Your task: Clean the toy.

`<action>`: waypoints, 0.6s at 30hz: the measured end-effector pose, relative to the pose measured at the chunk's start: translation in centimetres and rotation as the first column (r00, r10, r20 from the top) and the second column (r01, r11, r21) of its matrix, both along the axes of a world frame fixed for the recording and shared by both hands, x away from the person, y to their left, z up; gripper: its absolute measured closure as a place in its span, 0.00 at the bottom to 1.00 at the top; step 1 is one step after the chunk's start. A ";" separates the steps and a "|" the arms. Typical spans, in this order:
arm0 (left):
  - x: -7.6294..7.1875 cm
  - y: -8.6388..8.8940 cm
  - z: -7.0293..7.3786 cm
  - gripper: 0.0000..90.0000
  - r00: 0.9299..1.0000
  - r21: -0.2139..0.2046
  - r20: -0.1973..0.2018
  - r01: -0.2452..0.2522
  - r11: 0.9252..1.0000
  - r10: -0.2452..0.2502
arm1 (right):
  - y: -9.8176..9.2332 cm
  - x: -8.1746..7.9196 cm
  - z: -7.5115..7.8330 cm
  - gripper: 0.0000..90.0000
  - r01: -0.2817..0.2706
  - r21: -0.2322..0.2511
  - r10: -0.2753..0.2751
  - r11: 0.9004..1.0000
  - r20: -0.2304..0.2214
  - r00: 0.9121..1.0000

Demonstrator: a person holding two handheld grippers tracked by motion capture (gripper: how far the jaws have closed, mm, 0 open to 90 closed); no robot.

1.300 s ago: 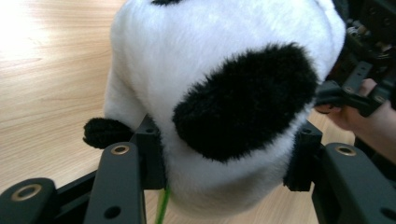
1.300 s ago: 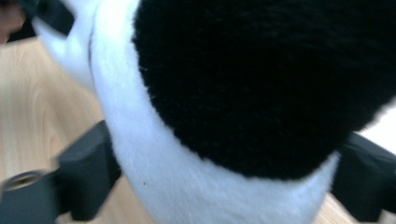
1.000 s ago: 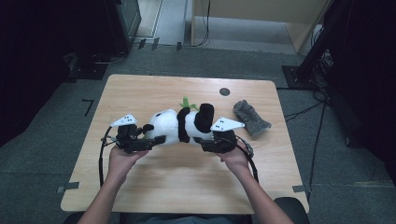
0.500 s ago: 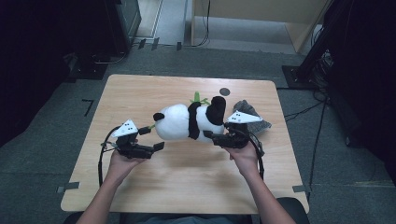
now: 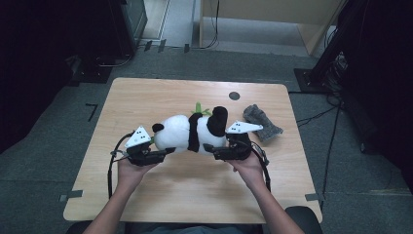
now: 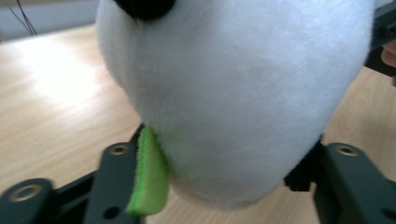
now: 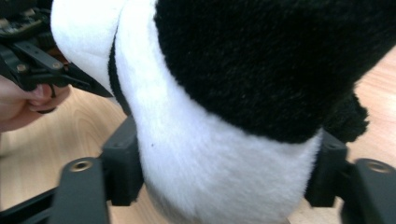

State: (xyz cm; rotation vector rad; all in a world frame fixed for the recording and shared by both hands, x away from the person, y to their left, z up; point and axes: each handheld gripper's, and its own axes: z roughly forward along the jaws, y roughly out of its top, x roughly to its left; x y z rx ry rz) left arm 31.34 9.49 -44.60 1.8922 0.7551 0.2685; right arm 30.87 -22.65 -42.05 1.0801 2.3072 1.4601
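- holding one plush panda (image 5: 187, 132) between two hand-held grippers, the person keeps it just above the wooden table (image 5: 146, 97), near the middle of the near half.
- its long axis runs left to right across the table: white head end toward the left gripper (image 5: 163, 152), black-and-white rear end toward the right gripper (image 5: 210, 147).
- left fingers (image 6: 116, 182) have just been closing; the white head sits between them with a green felt leaf (image 6: 149, 179) against one, and they seem to press the plush.
- right fingers (image 7: 122, 168) have just been opening, yet the body is wedged between them, so they seem to grip it too.
- both hands are equally close, one at each end.
- count: one panda, two grippers, one grey cloth (image 5: 262, 122) lying well right of the toy, one dark round mark (image 5: 234, 95) on the table.
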 end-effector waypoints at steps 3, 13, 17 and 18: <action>0.4 0.5 0.1 0.55 0.999 -0.043 -0.036 -0.011 0.999 0.009 | -0.4 0.3 -0.1 0.20 -0.006 0.000 0.006 1.000 0.015 1.000; 1.8 3.8 1.1 0.58 0.985 -0.140 -0.166 -0.067 0.988 0.043 | -1.4 -0.3 -0.6 0.33 -0.037 -0.069 0.045 0.997 0.106 0.993; 2.1 3.5 1.2 0.57 0.971 -0.180 -0.239 -0.030 0.983 -0.014 | -0.6 -0.2 -1.1 0.32 -0.081 -0.072 0.088 0.994 0.099 0.991; 2.2 3.3 1.1 0.56 0.965 -0.182 -0.262 -0.029 0.983 -0.020 | -0.4 -0.1 -1.4 0.31 -0.086 -0.076 0.093 0.993 0.093 0.991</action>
